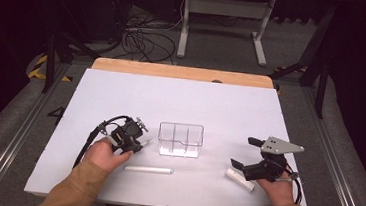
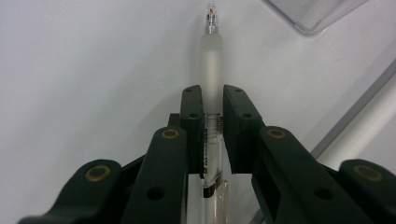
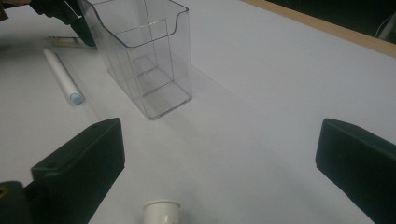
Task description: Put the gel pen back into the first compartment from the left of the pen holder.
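The clear pen sits clamped between the jaws of the left gripper, its frosted grip and clear tip sticking out past the pads in the left gripper view, pointing toward a corner of the clear plastic organizer. In the high view the pen's tip pokes out just left of that organizer, low over the white table.

The organizer stands upright in the middle of the table, divided into compartments by clear walls, with a scooped front edge plain in the right gripper view. Just near of it, a white marker lies flat, running left to right; the right gripper view catches its pale blue end cap.

Over on the right, the right gripper hangs with its jaws spread wide apart, nothing between them, the grey three-cornered plate on top. A short white tube lies on the table just beside it, angled, its open round end showing at the bottom of the right gripper view between the two jaws.

The person's left hand and right hand grip the tools, tan sleeves coming in from the near edge. Beyond the table's wooden far edge, cables sprawl on the floor.
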`<state>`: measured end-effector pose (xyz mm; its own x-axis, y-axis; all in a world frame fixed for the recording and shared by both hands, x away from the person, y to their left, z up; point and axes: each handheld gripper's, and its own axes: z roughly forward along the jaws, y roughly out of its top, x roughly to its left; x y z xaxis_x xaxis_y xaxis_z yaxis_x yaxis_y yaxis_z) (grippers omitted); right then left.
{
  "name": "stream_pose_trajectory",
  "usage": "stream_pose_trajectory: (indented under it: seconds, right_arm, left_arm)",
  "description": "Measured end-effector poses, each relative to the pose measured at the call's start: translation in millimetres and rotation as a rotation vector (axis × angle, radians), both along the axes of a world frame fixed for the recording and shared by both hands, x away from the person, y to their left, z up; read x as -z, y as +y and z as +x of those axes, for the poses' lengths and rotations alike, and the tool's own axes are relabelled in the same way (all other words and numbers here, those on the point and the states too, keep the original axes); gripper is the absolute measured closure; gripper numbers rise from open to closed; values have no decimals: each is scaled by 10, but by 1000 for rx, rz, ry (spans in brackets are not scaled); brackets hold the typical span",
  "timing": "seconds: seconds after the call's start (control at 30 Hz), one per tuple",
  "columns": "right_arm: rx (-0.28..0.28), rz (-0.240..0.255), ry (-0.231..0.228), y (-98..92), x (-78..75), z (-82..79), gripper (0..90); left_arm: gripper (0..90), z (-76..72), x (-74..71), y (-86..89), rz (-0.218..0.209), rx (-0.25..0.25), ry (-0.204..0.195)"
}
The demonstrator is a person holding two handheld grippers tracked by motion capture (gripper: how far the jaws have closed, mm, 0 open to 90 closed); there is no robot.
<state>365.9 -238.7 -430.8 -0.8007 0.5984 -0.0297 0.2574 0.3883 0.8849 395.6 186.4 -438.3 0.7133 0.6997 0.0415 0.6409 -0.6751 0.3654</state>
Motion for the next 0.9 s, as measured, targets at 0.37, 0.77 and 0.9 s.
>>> stream_pose_trajectory:
  seconds: [0.37, 0.77, 0.9]
  right_arm:
    - [-2, -1, 3, 8, 6, 0, 17]
    - [-9, -6, 1, 22, 14, -1, 17]
    - [-9, -8, 1, 24, 14, -2, 17]
  left_arm:
    - [794, -71, -151, 16, -49, 8, -63]
    - [794, -120, -341, 143, -155, 12, -171]
    - [794, -143, -412, 189, -208, 5, -209]
